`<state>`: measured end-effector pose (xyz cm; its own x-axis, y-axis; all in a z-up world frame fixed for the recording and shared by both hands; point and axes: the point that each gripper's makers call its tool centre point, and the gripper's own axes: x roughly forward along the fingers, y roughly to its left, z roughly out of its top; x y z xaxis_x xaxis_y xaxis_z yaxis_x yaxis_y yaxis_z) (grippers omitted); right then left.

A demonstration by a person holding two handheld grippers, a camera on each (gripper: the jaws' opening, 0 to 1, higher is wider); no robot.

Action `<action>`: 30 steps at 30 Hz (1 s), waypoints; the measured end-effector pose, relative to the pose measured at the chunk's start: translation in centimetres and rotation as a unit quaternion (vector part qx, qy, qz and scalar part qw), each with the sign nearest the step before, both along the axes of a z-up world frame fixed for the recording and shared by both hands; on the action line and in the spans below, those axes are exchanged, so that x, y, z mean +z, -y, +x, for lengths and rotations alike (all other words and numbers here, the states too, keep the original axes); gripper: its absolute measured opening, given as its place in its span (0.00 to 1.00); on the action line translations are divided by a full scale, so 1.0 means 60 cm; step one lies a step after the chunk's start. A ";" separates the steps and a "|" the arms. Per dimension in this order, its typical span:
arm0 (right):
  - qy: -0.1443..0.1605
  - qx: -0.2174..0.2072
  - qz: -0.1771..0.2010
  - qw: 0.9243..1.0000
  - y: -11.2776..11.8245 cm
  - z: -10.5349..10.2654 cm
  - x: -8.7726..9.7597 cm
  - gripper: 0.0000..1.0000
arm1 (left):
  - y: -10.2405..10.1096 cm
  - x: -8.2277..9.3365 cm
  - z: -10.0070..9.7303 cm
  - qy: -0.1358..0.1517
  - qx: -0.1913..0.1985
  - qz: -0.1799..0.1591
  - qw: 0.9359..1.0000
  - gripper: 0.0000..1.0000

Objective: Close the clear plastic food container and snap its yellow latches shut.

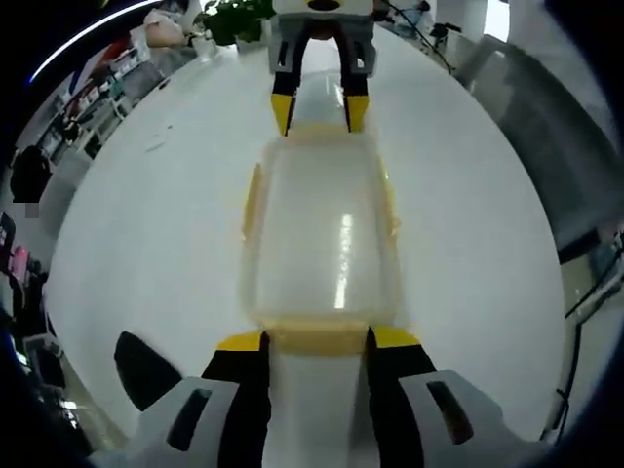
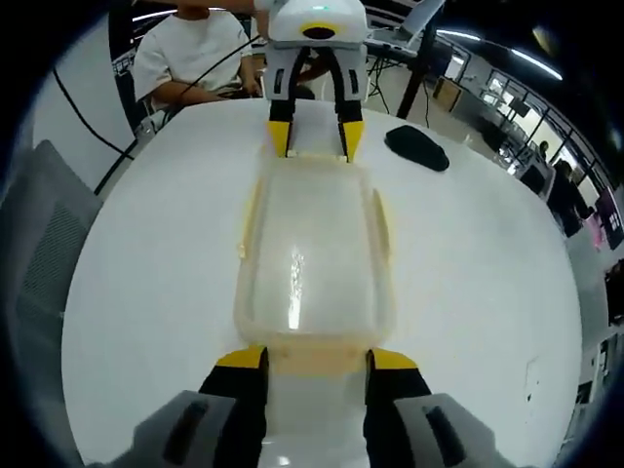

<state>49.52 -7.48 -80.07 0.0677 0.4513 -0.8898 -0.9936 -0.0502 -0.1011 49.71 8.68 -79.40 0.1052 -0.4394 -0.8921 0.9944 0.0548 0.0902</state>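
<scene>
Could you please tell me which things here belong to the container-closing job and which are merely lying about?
Job:
container, lid on
end latch, between the left gripper jaws
far end latch, at the left gripper as seen from the right gripper
side latches

Lying about:
black object on the table
plant

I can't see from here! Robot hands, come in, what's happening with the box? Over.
Left gripper and right gripper open, one at each end of the clear container. Lid on. Black object off to the side, not in the way.
</scene>
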 end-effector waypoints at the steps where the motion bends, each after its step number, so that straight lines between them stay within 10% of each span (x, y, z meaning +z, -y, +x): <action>1: 0.000 0.000 0.000 1.000 0.000 0.000 0.000 0.37 | 0.000 0.000 0.000 0.000 0.000 0.000 1.000 0.37; 30: -0.009 -0.015 -0.005 1.000 -0.003 -0.008 0.001 0.36 | 0.000 0.004 -0.001 0.010 0.007 0.030 0.999 0.36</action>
<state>49.01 -7.29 -79.99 0.0646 0.4399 -0.8957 -0.9964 -0.0213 -0.0822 49.65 8.66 -79.17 0.1296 -0.3844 -0.9140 0.9915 0.0621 0.1144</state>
